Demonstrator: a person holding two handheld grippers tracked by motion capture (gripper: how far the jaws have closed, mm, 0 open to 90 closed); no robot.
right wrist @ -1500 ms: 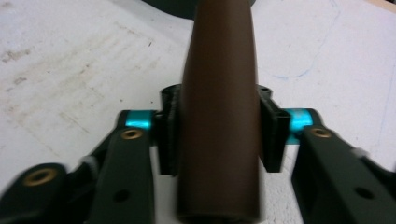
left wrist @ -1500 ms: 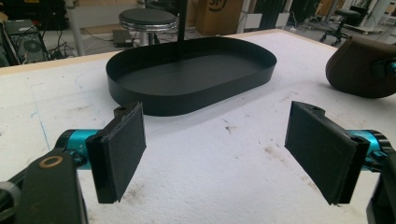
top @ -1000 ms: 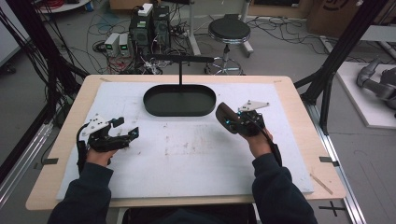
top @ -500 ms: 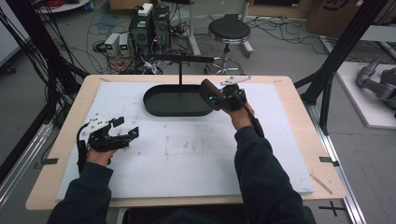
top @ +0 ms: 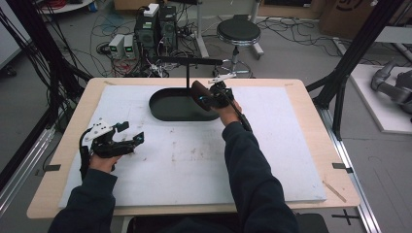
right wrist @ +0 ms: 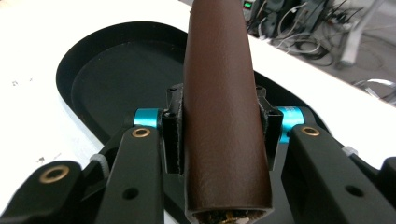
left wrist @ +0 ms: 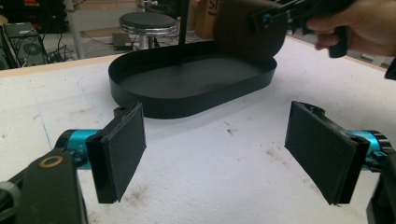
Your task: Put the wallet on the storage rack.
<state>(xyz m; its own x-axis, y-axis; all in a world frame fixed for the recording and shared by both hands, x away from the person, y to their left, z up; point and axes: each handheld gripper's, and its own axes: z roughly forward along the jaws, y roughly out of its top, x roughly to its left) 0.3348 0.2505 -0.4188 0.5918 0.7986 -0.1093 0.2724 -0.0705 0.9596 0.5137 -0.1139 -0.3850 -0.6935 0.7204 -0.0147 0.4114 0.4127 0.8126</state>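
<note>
Brown leather-textured tapered case (right wrist: 219,107) clenched in right tool (top: 214,95), long axis along jaws, held over black oval metal tray (top: 167,108) near tabletop far edge. Left tool (top: 112,141) released, well apart.

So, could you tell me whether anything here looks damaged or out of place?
Nothing is spilled or askew. The white table cover carries brownish smudges mid-table, and the brown roll in the right gripper looks ragged at its near end.

Left gripper (top: 127,136): resting low at the person's left, jaws standing wide apart, nothing between the pads (left wrist: 122,149). Right gripper (top: 206,97): reaching forward on an outstretched sleeved arm (top: 248,170), jaws pressing on both sides of a brown leather case (right wrist: 222,116).
</note>
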